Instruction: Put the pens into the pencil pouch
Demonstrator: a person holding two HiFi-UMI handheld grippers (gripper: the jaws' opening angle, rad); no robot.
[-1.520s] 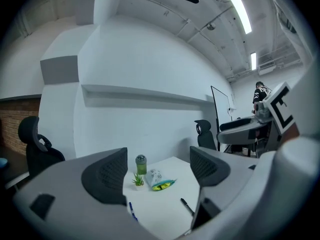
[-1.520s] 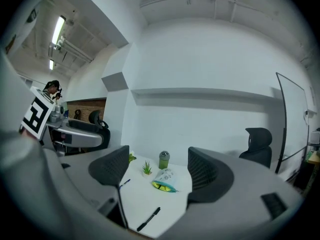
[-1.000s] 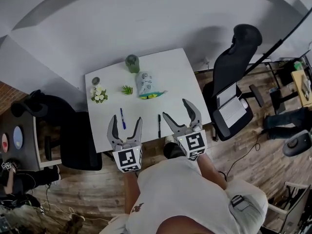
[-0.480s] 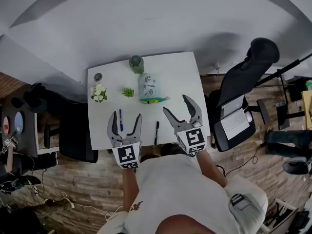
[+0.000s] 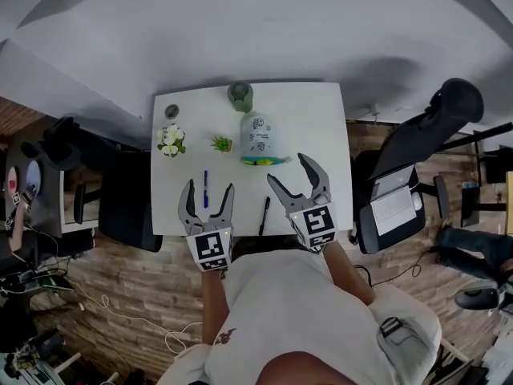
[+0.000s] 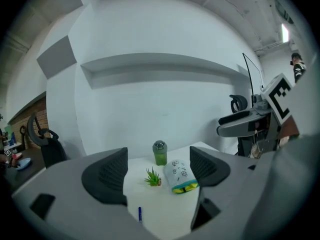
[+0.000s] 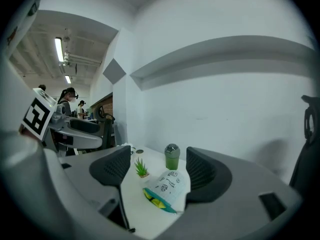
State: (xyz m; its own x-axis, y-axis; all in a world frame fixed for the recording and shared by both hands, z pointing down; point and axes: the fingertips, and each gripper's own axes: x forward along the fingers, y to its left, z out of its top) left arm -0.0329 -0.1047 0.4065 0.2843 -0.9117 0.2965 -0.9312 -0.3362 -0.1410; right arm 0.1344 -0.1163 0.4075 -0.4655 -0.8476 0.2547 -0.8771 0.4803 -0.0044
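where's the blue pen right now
In the head view the blue pen lies left of the black pen on the white table, seen between the spread jaws of the left gripper.

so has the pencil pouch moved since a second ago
No. The pencil pouch still lies beside the small plant, just this side of the green cup; only the head view shifted.

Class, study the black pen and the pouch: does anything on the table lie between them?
Nothing visible does. Only bare table separates the black pen from the near end of the pouch; the small plant sits off to the left of that path.
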